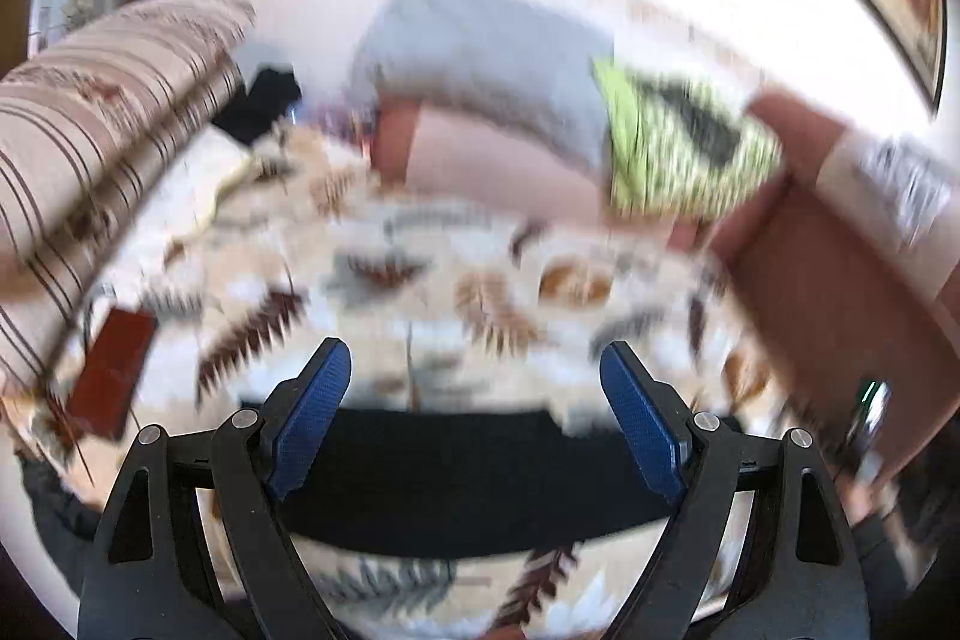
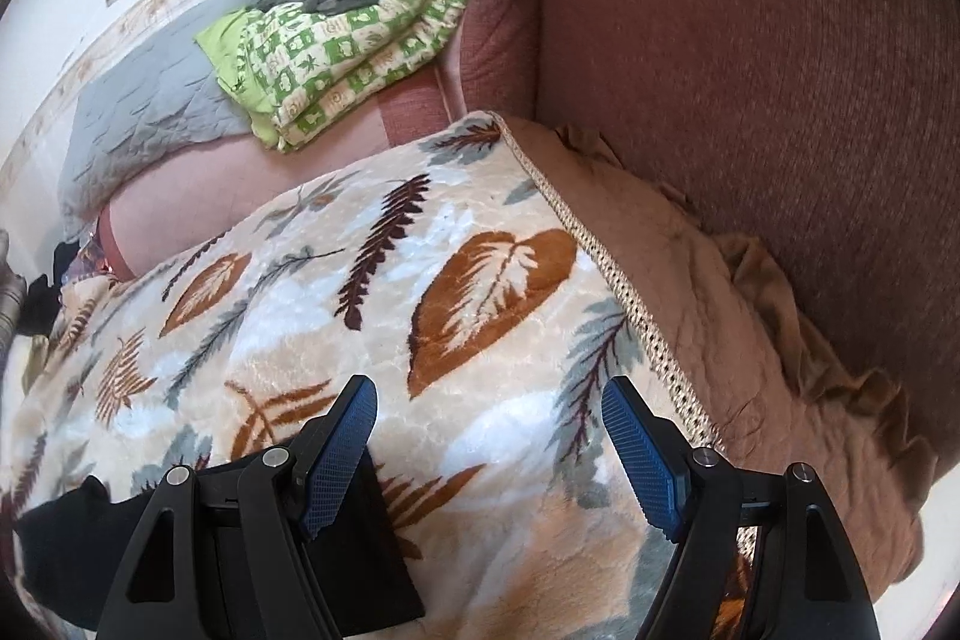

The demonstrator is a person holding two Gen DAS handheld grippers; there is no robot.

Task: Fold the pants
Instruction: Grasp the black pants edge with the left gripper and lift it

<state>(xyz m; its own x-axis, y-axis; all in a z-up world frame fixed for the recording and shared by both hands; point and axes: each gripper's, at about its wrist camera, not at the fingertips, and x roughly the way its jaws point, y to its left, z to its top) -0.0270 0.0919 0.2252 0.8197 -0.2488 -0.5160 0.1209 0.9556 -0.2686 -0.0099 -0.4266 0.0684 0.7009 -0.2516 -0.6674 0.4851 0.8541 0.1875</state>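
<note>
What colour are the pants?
Black pants, plain with no visible pattern; clearest in the right wrist view, lying on the leaf-print blanket.

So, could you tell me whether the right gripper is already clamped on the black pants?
No, the right gripper stands open over the leaf-patterned blanket, with the black pants beside its left finger.

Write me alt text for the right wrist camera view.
The right hand-held gripper hangs open over a leaf-print blanket, with black pants lying under its left finger. Behind are a reddish-brown sofa back and a folded green patterned quilt.
</note>
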